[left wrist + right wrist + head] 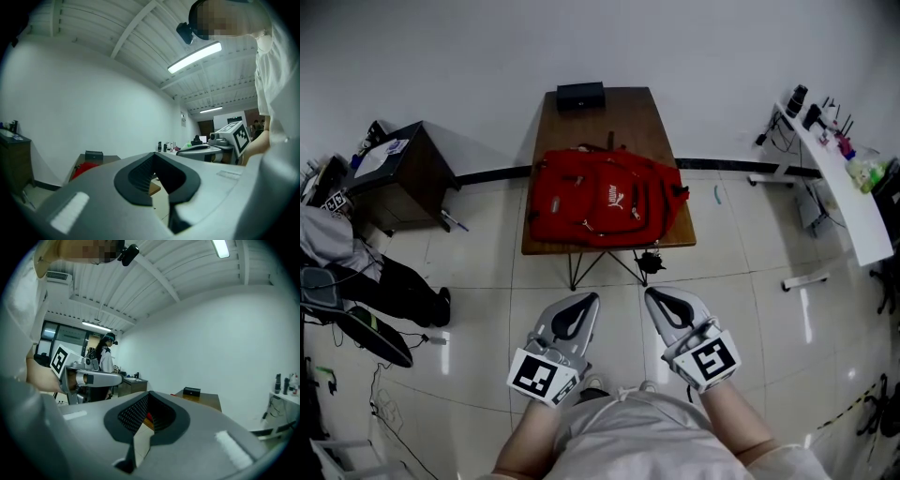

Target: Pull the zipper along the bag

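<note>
Now hovering short of the tabletop's [619,108] near edge with left gripper [584,300] and right gripper [655,293], jaws clenched on nothing; fits nearing the red bag [605,197] or leaving it

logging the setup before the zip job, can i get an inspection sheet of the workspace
surface: brown table, mostly covered
job's things: red backpack lying flat on the table; zipper pull too small to tell
clutter: black box at the table's far end
grippers: left gripper and right gripper short of the table, fingers together, nothing held
cables: thin cable on the floor at left
surroundings: dark cabinet left, white desk right
</note>
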A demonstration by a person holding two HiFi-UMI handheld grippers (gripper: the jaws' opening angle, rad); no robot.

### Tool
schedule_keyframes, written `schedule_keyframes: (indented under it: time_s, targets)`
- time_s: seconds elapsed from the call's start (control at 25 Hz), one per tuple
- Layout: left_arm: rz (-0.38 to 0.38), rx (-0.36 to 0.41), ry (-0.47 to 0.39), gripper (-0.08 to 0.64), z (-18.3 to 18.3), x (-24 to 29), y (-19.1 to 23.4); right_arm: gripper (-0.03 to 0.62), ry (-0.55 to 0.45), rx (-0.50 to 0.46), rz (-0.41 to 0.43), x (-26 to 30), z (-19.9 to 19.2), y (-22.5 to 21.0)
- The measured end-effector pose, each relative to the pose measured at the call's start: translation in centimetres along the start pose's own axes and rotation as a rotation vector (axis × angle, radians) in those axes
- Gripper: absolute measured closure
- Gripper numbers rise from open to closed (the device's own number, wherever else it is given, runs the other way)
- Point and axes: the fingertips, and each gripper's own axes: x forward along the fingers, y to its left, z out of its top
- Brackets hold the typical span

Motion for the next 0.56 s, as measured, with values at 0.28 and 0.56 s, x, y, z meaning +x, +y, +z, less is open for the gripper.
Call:
schedule_keyframes:
  time_s: [0.28, 0.56]
  targets:
    - [0.016, 0.007, 0.017, 0.554, -0.5, 0.3, -1.0, 0.584, -0.033, -0.015, 0.019, -1.2, 0.4, -0.2]
    - [0.007, 0.008, 0.033, 0.554, -0.5, 0.5, -1.9, 0.584, -0.006, -0.029, 0.006, -2.2, 0.4, -0.2]
